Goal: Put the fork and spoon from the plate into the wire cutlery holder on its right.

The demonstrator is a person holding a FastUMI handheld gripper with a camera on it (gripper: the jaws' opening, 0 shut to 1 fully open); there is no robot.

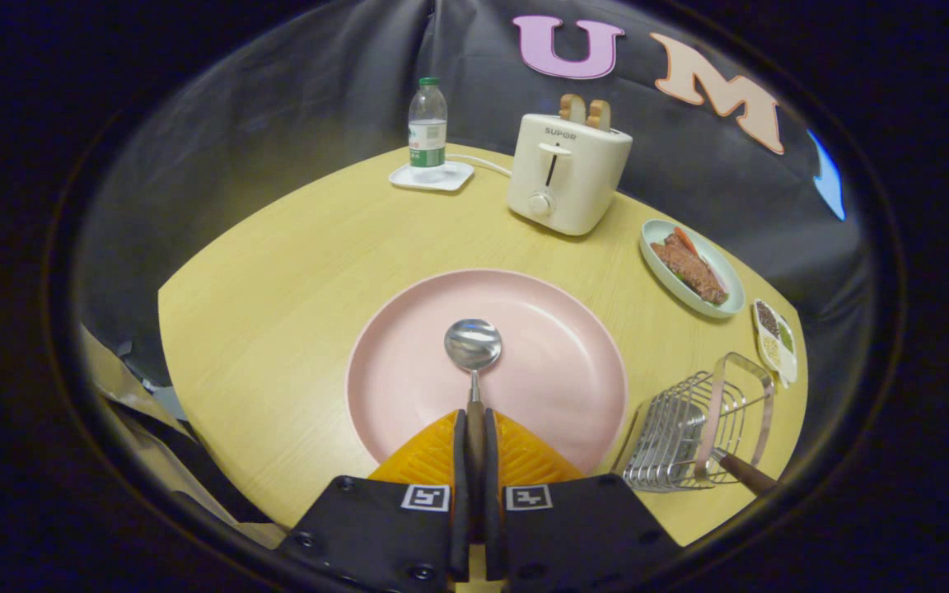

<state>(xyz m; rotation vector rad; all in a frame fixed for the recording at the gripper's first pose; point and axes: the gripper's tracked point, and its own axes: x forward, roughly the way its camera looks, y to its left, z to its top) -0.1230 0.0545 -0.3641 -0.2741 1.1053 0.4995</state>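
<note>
My gripper [474, 428] is shut on the brown handle of the spoon [473, 344]. The spoon's metal bowl points ahead over the middle of the pink plate [409, 362]. Whether the bowl rests on the plate or hangs just above it, I cannot tell. To the right of the plate stands the wire cutlery holder [693, 428] with a metal loop handle. A brown handle [745, 473] sticks out of the holder's near corner, and its working end is hidden among the wires.
A white toaster [565, 173] with two bread slices stands beyond the plate. A water bottle [427, 128] sits on a white coaster at the far left. A dish of food [693, 268] and a small divided condiment dish [773, 339] lie beyond the holder, near the table's right edge.
</note>
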